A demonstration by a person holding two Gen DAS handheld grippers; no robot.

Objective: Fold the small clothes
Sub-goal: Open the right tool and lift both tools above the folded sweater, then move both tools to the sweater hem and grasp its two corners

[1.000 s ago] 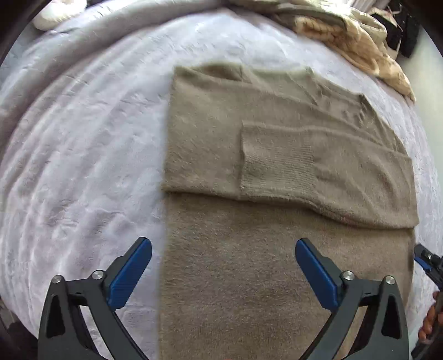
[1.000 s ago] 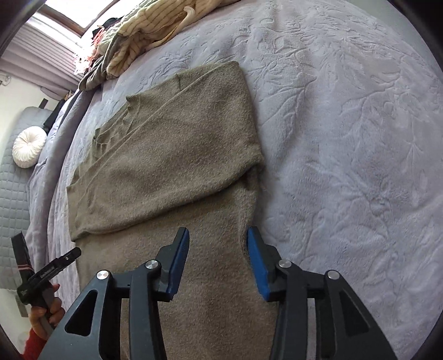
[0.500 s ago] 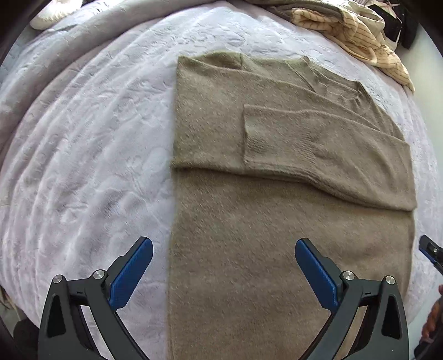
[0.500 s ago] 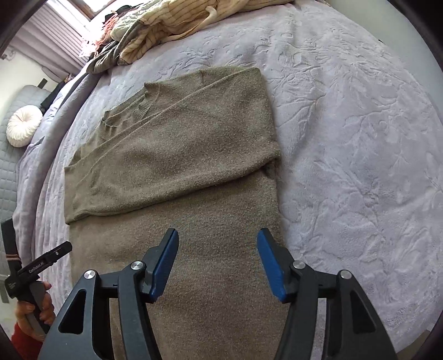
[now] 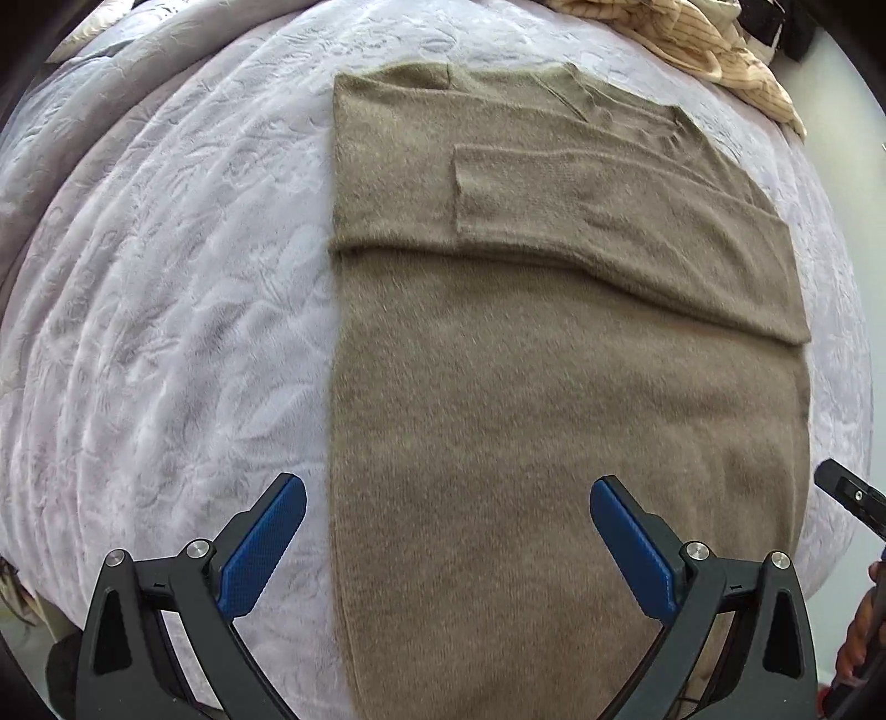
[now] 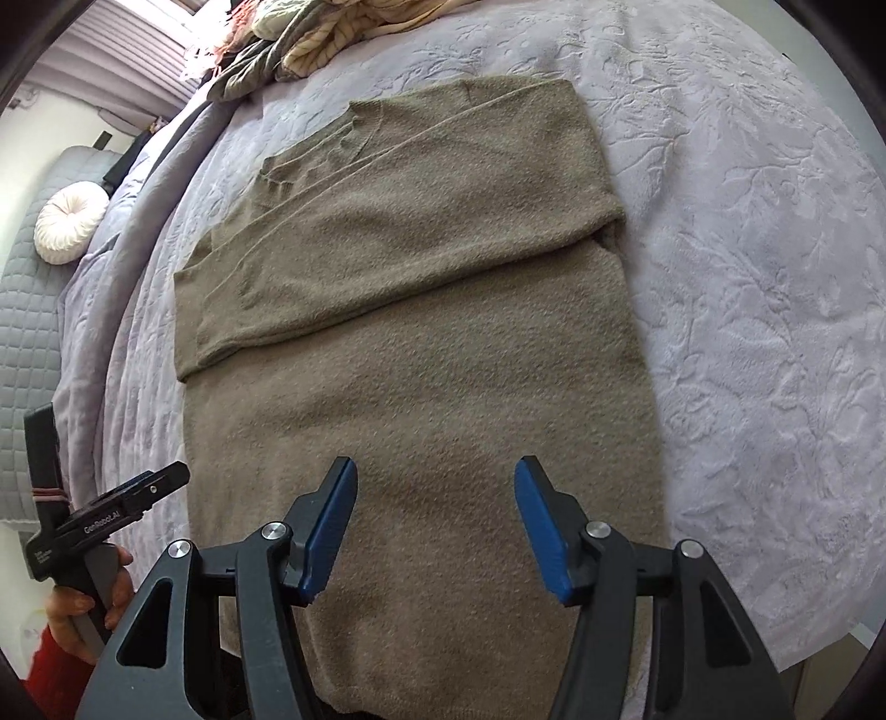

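At the bed's left edge you see a round white pleated cushion (image 6: 71,222) against a grey quilted panel (image 6: 27,288), then the pale lilac bedspread (image 5: 166,332) with its embossed leaf pattern. Your left gripper (image 5: 447,545) hangs released, blue ribbed pads wide apart, one over bare bedspread and one over knit, holding nothing. The olive-brown sweater (image 5: 554,415), a soft fuzzy knit, lies flat in the middle of the bed as a long rectangle, both sleeves folded across the chest, the ribbed cuff (image 5: 498,188) on top, hem toward you at the near edge. Your right gripper (image 6: 436,523) is likewise released over the lower body panel, gripping nothing. A heap of cream striped clothes (image 5: 720,50) sits at the bed's far edge.

Compared with a second ago, both cameras have pulled back toward the hem, so more of the lower panel shows, and your right gripper's blue pads stand wider apart than they did.
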